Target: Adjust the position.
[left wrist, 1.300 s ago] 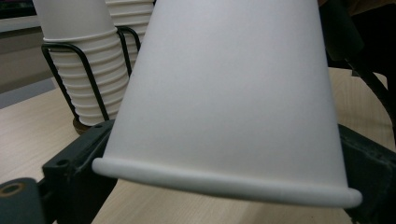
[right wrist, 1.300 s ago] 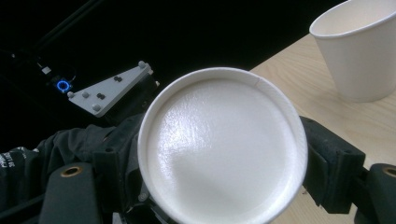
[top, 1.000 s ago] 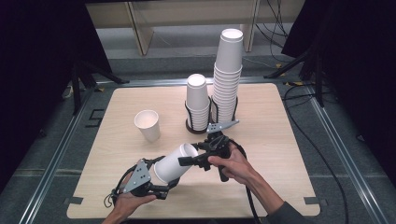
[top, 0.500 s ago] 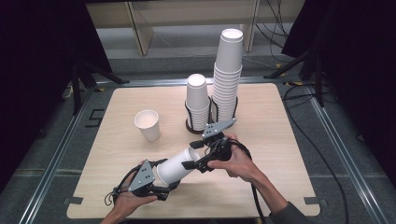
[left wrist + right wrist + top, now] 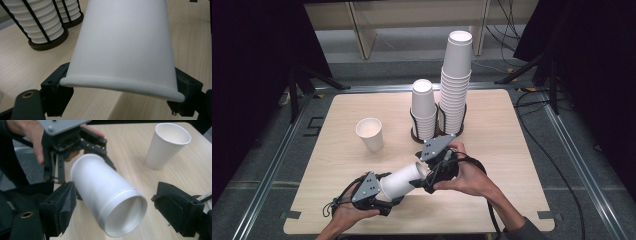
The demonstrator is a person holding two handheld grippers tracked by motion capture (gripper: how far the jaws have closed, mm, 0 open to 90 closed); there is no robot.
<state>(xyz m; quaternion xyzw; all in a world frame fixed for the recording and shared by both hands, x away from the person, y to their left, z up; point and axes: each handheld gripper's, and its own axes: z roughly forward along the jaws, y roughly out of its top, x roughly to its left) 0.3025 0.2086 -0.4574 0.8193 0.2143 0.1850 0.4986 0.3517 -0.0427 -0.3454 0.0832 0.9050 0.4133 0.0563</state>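
Wooden table (image 5: 512, 130) (grey floor (image 5: 597, 165)); dark surroundings

The held cup (image 5: 401, 181) looks like matt white paper (smooth-walled), over a pale wood-grain table (image 5: 512, 135).

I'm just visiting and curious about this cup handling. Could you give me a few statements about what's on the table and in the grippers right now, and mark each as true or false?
1. The left gripper is shut on the paper cup. True.
2. The right gripper is clamped on that cup. False: its jaws stand open on either side of the cup's end.
3. A single cup stands upright on the table, mouth up. True.
4. The two cup stacks are equally tall. False: the right one is far taller.
5. The held cup stands upright. False: it lies tilted between the grippers.
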